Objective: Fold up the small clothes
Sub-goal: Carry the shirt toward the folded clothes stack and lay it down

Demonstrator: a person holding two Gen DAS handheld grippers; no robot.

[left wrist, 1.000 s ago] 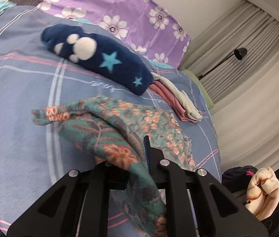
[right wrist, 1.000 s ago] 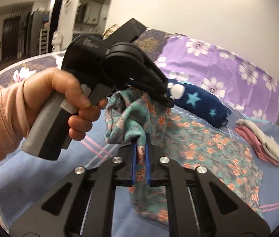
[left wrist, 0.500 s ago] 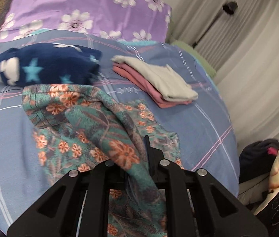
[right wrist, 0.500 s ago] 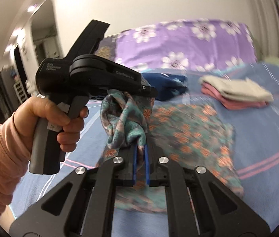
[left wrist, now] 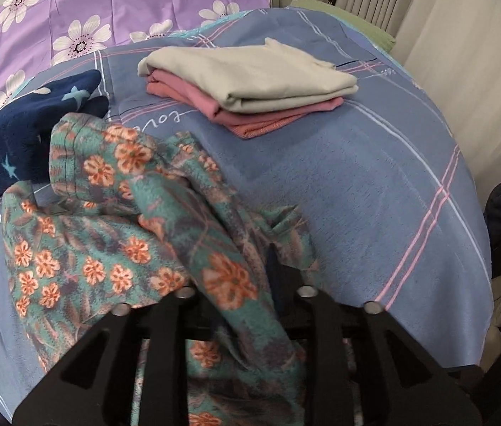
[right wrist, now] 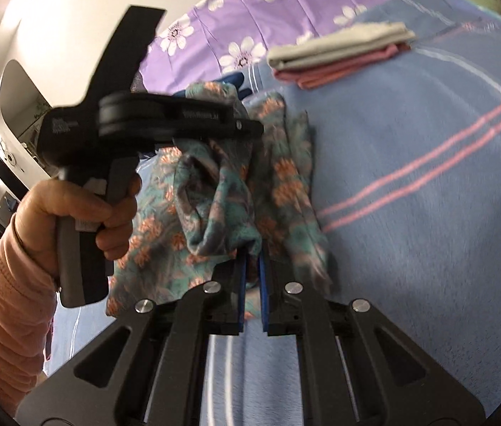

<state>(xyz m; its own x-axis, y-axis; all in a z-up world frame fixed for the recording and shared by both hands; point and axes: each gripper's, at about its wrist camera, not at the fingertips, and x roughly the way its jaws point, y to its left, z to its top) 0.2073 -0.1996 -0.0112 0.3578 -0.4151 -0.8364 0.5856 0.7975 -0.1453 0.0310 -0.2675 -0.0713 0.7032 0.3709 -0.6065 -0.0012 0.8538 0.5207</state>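
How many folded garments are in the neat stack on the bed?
2 can be told apart: a beige garment on top, and a pink garment directly beneath it, at the far side of the blue bedspread. The pink folds may hide another.

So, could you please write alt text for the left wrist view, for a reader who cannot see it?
The left claw is opening with a teal floral garment draped between its jaws, over a blue plaid bedsheet. Behind lie a folded stack, grey top on pink clothes, a navy star fleece and a purple flowered pillow.
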